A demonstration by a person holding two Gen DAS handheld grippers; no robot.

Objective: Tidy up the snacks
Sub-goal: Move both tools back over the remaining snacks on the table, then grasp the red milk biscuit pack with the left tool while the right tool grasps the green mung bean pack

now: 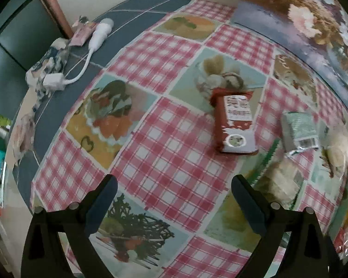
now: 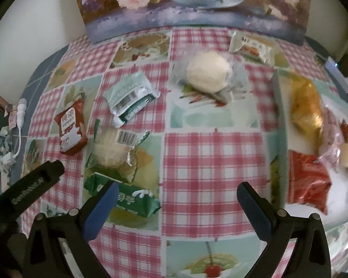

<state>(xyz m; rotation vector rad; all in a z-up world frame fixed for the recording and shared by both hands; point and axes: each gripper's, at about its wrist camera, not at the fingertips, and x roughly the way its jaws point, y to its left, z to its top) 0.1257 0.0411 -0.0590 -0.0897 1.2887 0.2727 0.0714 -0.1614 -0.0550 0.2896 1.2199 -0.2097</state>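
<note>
My left gripper hangs open over the checked tablecloth, holding nothing. Ahead and to its right lie a red-brown snack packet, a pale green packet and a clear-wrapped pale cake. My right gripper is open too and holds nothing. Its left finger sits over a dark green packet. Beyond are the clear-wrapped cake, the pale green packet, the red-brown packet, a wrapped round white bun and a white packet.
A white tray at the right holds golden bread, a red packet and a pink-wrapped snack. A flower painting leans at the back. A white charger and cable and floral cloth lie at the table's left edge.
</note>
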